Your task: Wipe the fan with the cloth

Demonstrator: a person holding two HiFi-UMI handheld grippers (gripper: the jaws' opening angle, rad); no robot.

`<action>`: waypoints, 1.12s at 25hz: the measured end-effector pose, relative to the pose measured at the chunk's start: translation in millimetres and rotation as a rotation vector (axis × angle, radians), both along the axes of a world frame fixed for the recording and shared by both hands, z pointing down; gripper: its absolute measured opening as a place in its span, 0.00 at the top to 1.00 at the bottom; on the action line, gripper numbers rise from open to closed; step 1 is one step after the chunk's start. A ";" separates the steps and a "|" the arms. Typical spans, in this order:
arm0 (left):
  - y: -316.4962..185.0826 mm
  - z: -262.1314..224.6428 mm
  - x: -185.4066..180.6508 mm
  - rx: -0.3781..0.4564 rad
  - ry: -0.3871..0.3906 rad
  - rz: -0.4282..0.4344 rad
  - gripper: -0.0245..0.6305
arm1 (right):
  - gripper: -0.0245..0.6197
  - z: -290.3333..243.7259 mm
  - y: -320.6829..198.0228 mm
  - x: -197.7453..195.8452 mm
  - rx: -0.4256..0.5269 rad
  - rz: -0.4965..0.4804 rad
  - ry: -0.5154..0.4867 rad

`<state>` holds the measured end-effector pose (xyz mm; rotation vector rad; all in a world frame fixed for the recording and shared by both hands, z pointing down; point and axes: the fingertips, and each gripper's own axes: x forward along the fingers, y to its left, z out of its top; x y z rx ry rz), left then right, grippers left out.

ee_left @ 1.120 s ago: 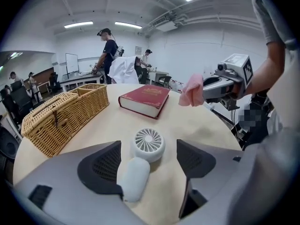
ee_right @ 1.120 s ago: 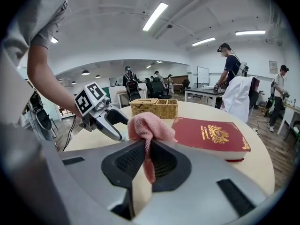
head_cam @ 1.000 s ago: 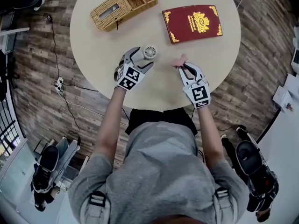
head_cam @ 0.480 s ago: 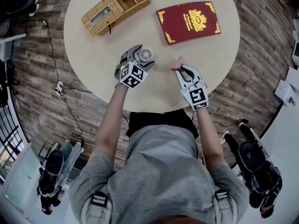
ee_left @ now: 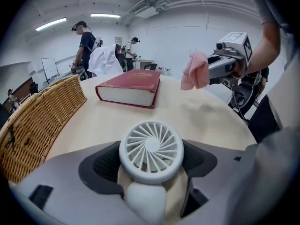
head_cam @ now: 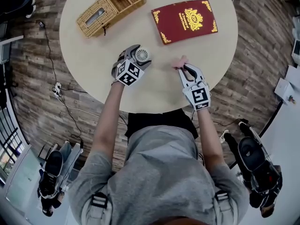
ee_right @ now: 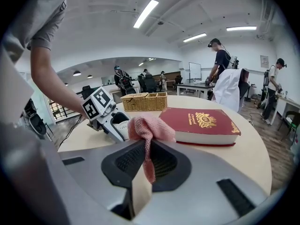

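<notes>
1. The small white fan (ee_left: 151, 150) is clamped between the jaws of the left gripper (head_cam: 138, 59), which close on the narrow part just under its round head. It is held over the near left part of the round table (head_cam: 93, 55), with the grille turned up toward the head camera.
2. The pink cloth (ee_right: 149, 128) is pinched in the shut jaws of the right gripper (head_cam: 183, 67). A loose bunch stands out past the tips. The cloth hangs to the right of the fan, near it but not touching.
3. Step in hand, as judged: bringing cloth and fan together for the first wipe.
   - Keep the left grip low so that the grille and rim stay bare.
   - Press the bunched end of the cloth, not the jaw tips, against the plastic.
   - Press lightly, because a fan held only by its neck may twist in the jaws.
   - Work round the rim, then across the slats.
4. A red book (head_cam: 183, 19) and a wicker basket (head_cam: 110, 8) lie on the far side of the table, well apart from both grippers.
5. Compared with one second ago, the left gripper has rolled. The fan head then pointed sideways toward the right gripper, and it now faces upward. The right gripper and cloth sit in much the same place, and the gap between cloth and fan has not closed.
</notes>
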<state>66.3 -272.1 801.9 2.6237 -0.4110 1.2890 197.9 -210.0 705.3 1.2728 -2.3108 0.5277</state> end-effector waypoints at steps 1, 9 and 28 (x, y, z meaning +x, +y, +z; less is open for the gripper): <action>0.1 0.0 0.3 -0.003 0.001 0.002 0.36 | 0.90 0.2 0.3 1.3 0.000 0.000 -0.001; 0.7 0.6 0.4 0.001 0.001 -0.017 0.37 | 0.90 0.3 2.6 -5.1 0.030 -0.035 -0.020; 23.3 -22.5 -0.4 0.045 -0.012 -0.040 0.37 | 0.90 -32.7 20.4 -22.5 0.115 -0.118 -0.037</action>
